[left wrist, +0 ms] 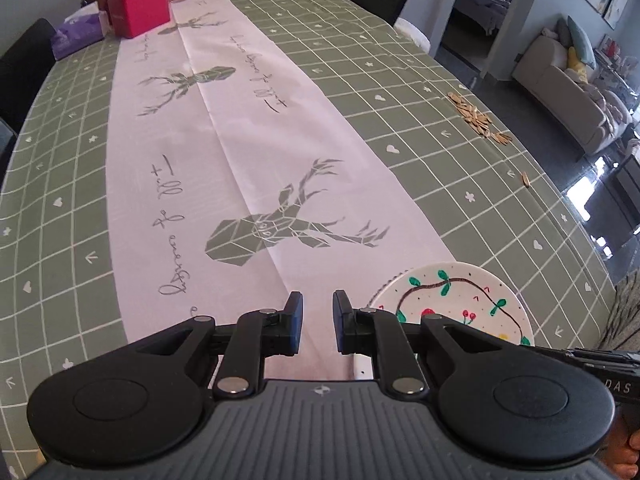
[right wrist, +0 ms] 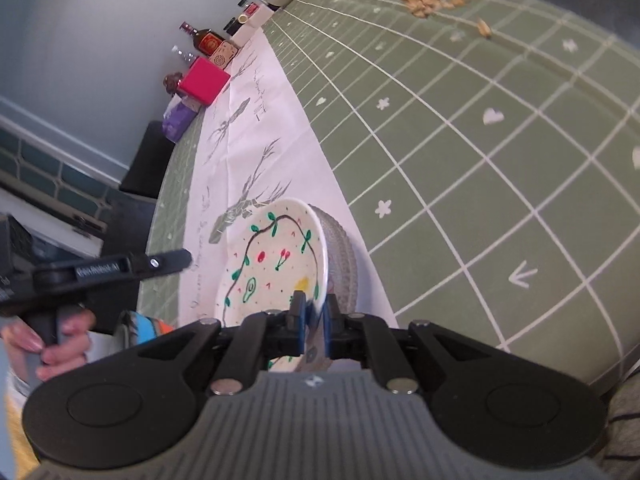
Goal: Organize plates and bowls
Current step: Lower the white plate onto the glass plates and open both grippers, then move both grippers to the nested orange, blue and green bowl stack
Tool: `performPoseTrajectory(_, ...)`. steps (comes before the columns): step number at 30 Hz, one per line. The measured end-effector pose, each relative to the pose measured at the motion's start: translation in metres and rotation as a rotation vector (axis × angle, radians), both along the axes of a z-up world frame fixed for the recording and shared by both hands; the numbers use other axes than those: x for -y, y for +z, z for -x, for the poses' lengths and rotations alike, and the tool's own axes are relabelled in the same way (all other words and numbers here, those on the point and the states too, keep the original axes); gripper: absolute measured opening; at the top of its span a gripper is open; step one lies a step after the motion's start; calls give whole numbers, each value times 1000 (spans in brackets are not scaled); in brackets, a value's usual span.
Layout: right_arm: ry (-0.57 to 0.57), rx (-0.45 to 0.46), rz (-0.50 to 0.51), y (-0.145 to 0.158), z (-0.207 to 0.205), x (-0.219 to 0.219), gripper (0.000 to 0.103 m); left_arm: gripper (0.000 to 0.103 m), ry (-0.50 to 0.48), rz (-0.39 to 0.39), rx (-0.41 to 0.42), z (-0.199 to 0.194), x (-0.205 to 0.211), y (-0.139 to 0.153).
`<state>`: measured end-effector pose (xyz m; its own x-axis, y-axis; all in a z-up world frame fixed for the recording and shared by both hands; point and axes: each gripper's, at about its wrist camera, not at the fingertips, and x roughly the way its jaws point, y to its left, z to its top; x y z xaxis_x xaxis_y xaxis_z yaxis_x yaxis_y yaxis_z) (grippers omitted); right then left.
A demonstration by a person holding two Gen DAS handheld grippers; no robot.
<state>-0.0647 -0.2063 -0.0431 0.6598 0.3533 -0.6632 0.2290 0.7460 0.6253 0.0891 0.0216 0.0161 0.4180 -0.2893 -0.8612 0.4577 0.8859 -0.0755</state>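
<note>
Right wrist: right gripper point(right wrist: 314, 308) pinching painted plate point(right wrist: 276, 256) rim; left wrist: left gripper point(left wrist: 318, 320) near-closed, empty.

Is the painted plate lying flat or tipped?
Tipped: the right gripper is clamped on the painted plate's rim, face turned sideways.

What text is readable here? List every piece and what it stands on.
"DAS": side of the right gripper, seen in the left wrist view.
"GenRobot.AI", roughly, blurred: side of the left gripper, seen in the right wrist view.
Cursive script on the tablecloth runner: not legible.
Bottle label: too small to read.
</note>
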Motion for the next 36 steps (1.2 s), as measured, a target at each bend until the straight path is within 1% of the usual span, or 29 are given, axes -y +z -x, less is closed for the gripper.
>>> performPoseTrajectory(2,14,18,109,7,-1,-11,10,17,48,-26,43,2,-2,6)
performPoseTrajectory(4,19,28,207,13,-1,-21,11,17,59,-41,73,4,-6,12)
performPoseTrajectory(10,27,72,472,20,1,-46,12,17,90,-9,91,13,-24,28)
performPoseTrajectory(11,28,82,500,20,1,-49,9,17,94,-10,99,15,-26,30)
performPoseTrajectory(16,22,110,546,22,0,-57,9,17,122,-19,149,21,-35,38)
performPoseTrajectory(18,22,120,564,22,1,-60,9,17,126,-11,155,23,-39,41)
performPoseTrajectory(21,33,137,562,26,4,-65,9,17,140,11,169,27,-43,49)
performPoseTrajectory(23,47,163,572,29,5,-69,10,17,150,14,210,35,-45,56)
performPoseTrajectory(25,50,184,569,33,7,-72,12,22,150,9,265,44,-46,63)
performPoseTrajectory(26,49,189,563,35,7,-73,13,24,156,9,286,49,-47,67)
performPoseTrajectory(29,46,206,553,41,7,-74,13,30,165,7,311,59,-47,71)
performPoseTrajectory(30,47,213,552,42,7,-75,14,36,165,0,311,62,-46,71)
performPoseTrajectory(31,47,222,551,44,8,-76,21,42,157,-9,304,64,-45,70)
performPoseTrajectory(32,48,231,553,46,8,-77,30,44,149,-18,296,66,-44,69)
performPoseTrajectory(33,52,244,562,48,9,-79,35,47,152,-25,292,69,-44,68)
performPoseTrajectory(35,68,279,604,53,10,-85,51,49,170,-25,297,75,-45,68)
performPoseTrajectory(36,74,294,608,56,11,-87,54,52,182,-24,301,78,-47,68)
